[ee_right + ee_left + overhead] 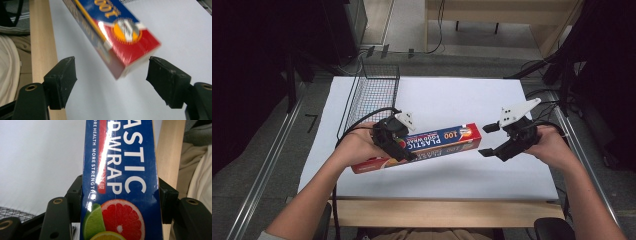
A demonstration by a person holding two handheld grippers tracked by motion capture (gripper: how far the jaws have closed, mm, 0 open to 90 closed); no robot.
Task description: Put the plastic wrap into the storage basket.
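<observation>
A white table (437, 170) seen from above, with a person's forearms coming in from the bottom edge. At the far left of the tabletop stands a wire mesh basket (373, 95), just behind the left hand. The left gripper (404, 152) is clamped across a long box of plastic food wrap (437, 142), its two black jaws pressed against the box's opposite sides near the left end; in the left gripper view the blue face of the box with white lettering and a picture of citrus slices runs up between the jaws. The box lies roughly level, slanting slightly up toward the right, above the middle of the table. Just beyond its red right end is the right gripper (488, 140), its jaws spread wide with nothing gripped; in the right gripper view the box's red end sits between the open jaws, touching neither.
</observation>
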